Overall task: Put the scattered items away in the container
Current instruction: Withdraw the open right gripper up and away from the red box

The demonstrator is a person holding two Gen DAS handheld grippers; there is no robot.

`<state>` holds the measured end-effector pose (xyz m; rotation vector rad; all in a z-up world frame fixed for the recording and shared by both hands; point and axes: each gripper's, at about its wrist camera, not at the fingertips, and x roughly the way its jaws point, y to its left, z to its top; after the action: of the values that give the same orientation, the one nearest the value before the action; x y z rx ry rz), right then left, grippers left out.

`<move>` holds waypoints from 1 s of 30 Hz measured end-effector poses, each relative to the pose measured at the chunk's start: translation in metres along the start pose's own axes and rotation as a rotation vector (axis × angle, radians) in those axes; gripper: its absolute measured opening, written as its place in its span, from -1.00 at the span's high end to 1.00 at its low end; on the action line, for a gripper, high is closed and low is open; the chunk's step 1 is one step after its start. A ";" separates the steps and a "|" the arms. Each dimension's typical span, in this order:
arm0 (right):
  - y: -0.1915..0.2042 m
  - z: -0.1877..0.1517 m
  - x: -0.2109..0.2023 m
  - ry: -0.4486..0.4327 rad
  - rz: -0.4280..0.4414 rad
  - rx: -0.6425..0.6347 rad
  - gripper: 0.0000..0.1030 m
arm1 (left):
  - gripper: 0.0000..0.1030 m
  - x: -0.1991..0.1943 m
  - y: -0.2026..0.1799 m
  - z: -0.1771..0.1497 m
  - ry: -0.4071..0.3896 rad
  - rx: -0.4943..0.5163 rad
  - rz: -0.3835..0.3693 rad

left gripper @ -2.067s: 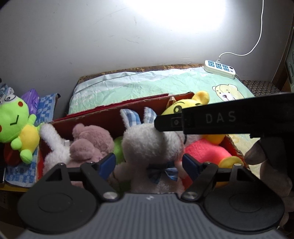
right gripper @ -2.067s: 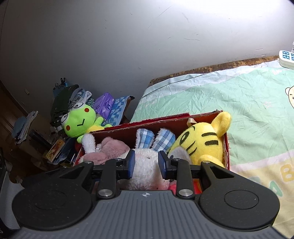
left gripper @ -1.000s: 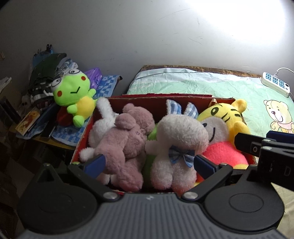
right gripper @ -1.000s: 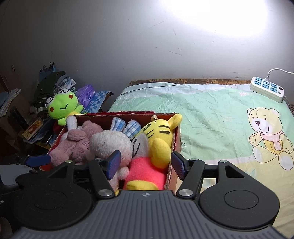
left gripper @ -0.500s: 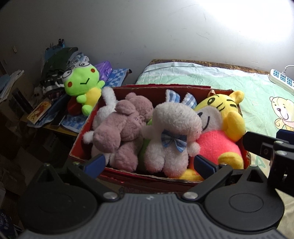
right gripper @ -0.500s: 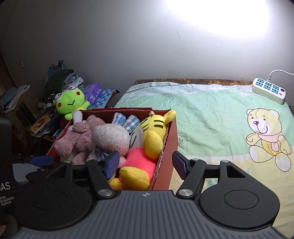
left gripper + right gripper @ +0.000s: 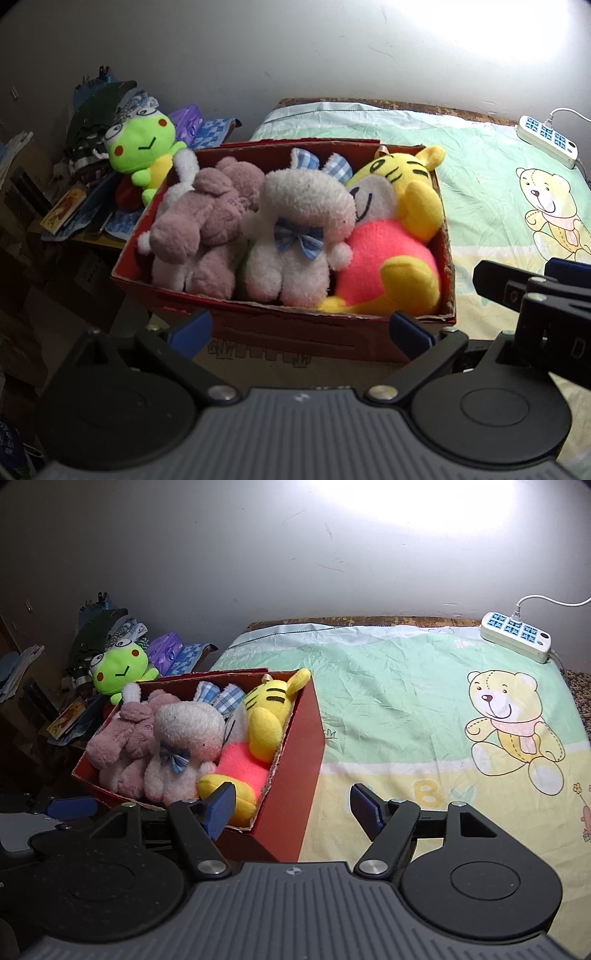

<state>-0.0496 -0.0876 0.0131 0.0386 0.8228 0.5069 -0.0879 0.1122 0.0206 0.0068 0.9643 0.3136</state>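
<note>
Your red box [image 7: 295, 332] sits at the left edge of the bed [image 7: 406, 686], near its front corner, and it is packed: the pink plush [image 7: 207, 225] at the left end, the white bunny [image 7: 299, 229] in the middle, the yellow tiger [image 7: 399, 236] against the right wall. All three stand well above the rim, so a knock on the box or a careless sweep past it could tip one back out, most likely the tiger, whose foot already lies over the front rim. The box also seems to overhang the bed edge on its left side; a push from the right could slide it off.

The green frog [image 7: 142, 142] lies outside the box, on the cluttered stand beyond the box's far left corner. Whether it counts as one of the scattered items you cannot tell from here; if it does, there is little room left for it.

Your left gripper [image 7: 299, 332] is released and empty, in front of the box. Your right gripper [image 7: 293, 808] is also released, its jaws just having opened wider with nothing between them. Compared with two seconds ago, both grippers have backed out of the box, where the right one was close around the bunny's head, and the whole box now shows
</note>
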 end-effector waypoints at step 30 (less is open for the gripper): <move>-0.045 -0.004 -0.016 -0.037 -0.462 0.300 -0.60 | -0.97 0.005 -0.052 0.035 -0.063 0.258 -0.246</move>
<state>-0.0430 -0.1352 0.0115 0.1306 0.8338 -0.0542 -0.0435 0.0685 0.0291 0.1319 0.9269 -0.0389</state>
